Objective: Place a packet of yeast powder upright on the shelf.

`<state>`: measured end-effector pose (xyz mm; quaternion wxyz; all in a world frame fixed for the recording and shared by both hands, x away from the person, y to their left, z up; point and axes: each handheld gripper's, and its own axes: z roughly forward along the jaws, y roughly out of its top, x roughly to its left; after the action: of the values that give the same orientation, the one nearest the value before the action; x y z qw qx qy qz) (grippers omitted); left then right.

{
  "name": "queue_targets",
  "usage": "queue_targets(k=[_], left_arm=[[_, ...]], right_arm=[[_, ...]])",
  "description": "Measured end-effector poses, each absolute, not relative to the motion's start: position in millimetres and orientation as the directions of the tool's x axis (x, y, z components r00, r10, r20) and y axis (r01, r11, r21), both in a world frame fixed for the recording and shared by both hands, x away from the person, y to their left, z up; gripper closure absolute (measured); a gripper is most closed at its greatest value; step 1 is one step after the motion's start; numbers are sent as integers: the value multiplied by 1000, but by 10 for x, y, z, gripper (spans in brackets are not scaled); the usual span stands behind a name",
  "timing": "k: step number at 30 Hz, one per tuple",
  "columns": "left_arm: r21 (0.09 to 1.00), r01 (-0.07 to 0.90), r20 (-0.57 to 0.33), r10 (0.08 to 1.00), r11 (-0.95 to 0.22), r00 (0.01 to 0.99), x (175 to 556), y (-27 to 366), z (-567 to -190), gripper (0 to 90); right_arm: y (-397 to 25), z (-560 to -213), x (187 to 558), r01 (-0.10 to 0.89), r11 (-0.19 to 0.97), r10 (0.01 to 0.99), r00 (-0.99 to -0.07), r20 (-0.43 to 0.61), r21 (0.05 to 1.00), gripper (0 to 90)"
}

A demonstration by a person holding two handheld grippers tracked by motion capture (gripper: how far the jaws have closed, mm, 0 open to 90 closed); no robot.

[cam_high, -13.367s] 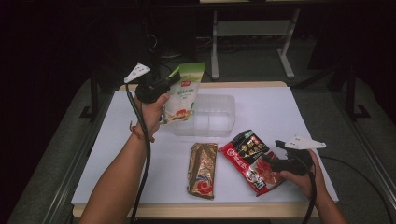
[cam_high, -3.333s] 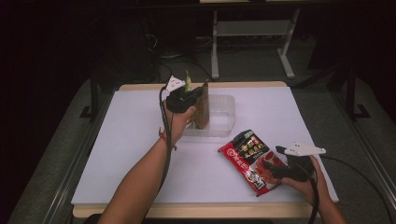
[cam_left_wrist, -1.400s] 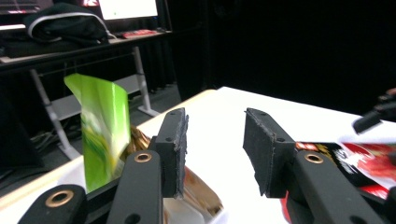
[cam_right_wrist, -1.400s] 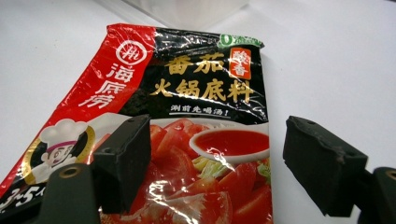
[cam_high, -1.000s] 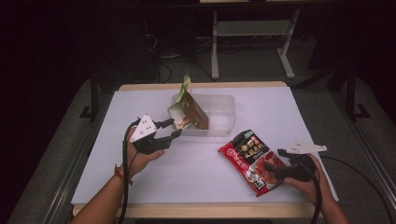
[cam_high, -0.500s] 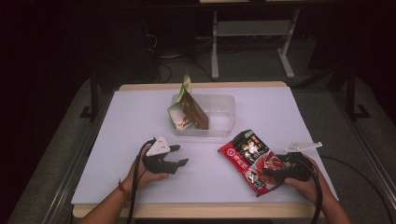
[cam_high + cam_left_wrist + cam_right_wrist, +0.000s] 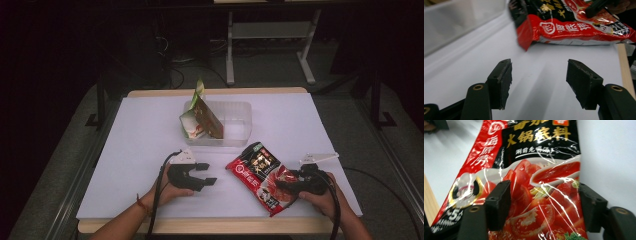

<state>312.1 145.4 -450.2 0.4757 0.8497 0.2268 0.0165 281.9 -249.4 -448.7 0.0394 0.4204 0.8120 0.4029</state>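
Pouch (image 7: 261, 176) lies lower right of frame on the bench (image 7: 125, 150). Right gripper (image 7: 285, 186) jaws straddle it, open; left gripper (image 7: 207, 174) open, empty. Close squarely before lifting to the tub (image 7: 235, 120).

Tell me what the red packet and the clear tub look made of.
Red packet: thin glossy plastic film, judging by the crinkles and bright streaks of glare across its print. Clear tub: looks like translucent, slightly frosted rigid plastic; the table shows faintly through its walls, which hold their shape.
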Motion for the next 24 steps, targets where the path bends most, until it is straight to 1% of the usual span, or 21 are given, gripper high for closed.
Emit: queue_targets(k=[3, 7, 10, 12, 14, 15, 16, 18, 22, 24], left_arm=[[812, 366, -182, 398, -455, 899, 3094, 1339, -4511, 380], [803, 340, -137, 404, -490, 904, 3105, 1189, -4531, 402], [800, 328, -100, 427, -503, 899, 3126, 1102, -4539, 457], [797, 315, -70, 441, -514, 895, 3134, 1072, -4550, 515], [800, 305, -58, 439, -516, 897, 3138, 1071, -4546, 575], [796, 311, -56, 448, -519, 892, 3151, 1077, -4547, 584], [797, 322, -66, 457, -510, 887, 3166, 1087, -4549, 611], [795, 321, -55, 465, -515, 883, 3185, 1091, -4550, 657], [787, 337, -54, 487, -517, 872, 3218, 1054, -4556, 655], [774, 337, -50, 479, -536, 876, 3231, 1015, -4562, 642]], right_arm=[[-2438, -4493, 2804, 641, 329, 712, -651, 264, 693, 342], [-2430, -4490, 2805, 638, 335, 713, -653, 256, 694, 337], [-2436, -4477, 2799, 640, 343, 713, -654, 253, 688, 318], [-2444, -4465, 2795, 633, 358, 708, -663, 243, 686, 317], [-2450, -4450, 2788, 636, 368, 705, -667, 243, 678, 321], [-2453, -4446, 2785, 636, 373, 702, -669, 243, 675, 323], [-2463, -4436, 2782, 637, 382, 698, -674, 242, 669, 332], [-2474, -4426, 2785, 640, 388, 693, -677, 248, 664, 344], [-2456, -4431, 2784, 644, 380, 695, -672, 255, 664, 364], [-2444, -4434, 2782, 645, 379, 691, -674, 261, 664, 368]])
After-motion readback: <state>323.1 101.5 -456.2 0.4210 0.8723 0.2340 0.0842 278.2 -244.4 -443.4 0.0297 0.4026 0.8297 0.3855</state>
